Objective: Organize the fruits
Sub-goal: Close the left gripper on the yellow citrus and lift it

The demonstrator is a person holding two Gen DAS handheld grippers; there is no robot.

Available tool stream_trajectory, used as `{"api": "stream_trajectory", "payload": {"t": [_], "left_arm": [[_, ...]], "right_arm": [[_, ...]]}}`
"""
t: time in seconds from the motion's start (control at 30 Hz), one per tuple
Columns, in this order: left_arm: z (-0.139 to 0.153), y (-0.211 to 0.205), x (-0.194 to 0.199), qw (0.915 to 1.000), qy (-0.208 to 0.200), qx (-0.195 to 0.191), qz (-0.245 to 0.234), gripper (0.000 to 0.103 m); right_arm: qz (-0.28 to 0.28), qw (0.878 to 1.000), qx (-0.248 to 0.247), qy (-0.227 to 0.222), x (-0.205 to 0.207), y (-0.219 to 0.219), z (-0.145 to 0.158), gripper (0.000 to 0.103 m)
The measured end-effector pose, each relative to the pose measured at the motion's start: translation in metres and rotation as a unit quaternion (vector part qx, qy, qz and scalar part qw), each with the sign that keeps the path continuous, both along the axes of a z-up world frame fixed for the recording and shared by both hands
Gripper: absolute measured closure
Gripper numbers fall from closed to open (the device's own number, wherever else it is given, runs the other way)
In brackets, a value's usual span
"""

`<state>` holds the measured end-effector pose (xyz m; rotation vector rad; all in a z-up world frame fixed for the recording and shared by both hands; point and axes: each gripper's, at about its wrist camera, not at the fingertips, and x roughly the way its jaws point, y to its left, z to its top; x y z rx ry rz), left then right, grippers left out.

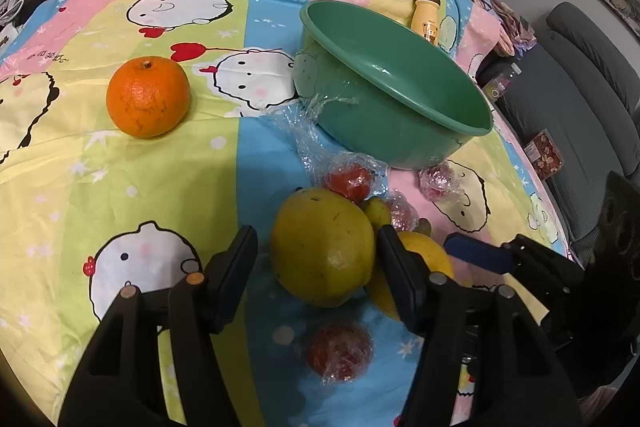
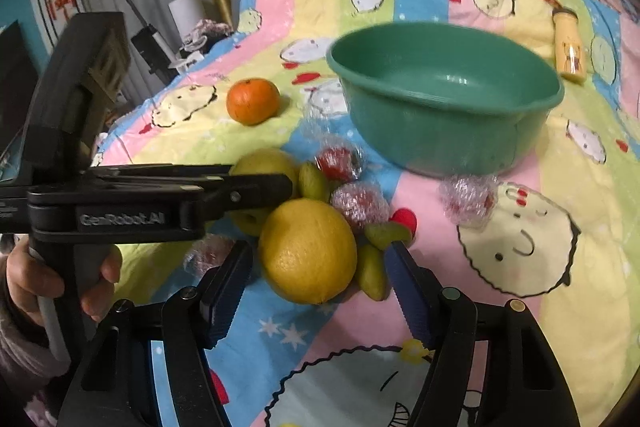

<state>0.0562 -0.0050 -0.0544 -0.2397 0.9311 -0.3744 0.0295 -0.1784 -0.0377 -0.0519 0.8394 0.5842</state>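
Cartoon-print bedsheet (image 1: 160, 163) under dimpled yellow-green citrus (image 1: 322, 251)

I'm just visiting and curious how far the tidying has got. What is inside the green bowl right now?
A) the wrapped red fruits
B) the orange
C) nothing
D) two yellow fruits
C: the green bowl shows only its bare inside, while the orange, the yellow fruits and the wrapped red fruits all lie on the bedsheet outside it.
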Motion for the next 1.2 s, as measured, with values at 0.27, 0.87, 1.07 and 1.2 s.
{"api": "stream_trajectory", "payload": {"t": [0.27, 0.87, 1.07, 1.2], "left_arm": [[0.003, 0.008, -0.018, 0.9999, -0.010, -0.004, 0.012, 0.041], [0.011, -0.011, -0.036, 0.9985, 0.006, -0.040, -0.037, 0.044], [0.011, -0.021, -0.034, 0.9966, 0.030, -0.057, -0.051, 0.047], [0.010, -0.029, -0.030, 0.9971, 0.033, -0.048, -0.049, 0.047]], "right_arm": [[0.021, 1.000, 0.001, 0.008, -0.004, 0.005, -0.003, 0.032], [0.035, 0.999, 0.003, 0.006, -0.008, 0.004, -0.008, 0.037], [0.032, 0.999, 0.022, -0.004, -0.004, 0.000, -0.011, 0.037], [0.022, 0.999, 0.022, -0.005, 0.001, 0.000, -0.011, 0.048]]}}
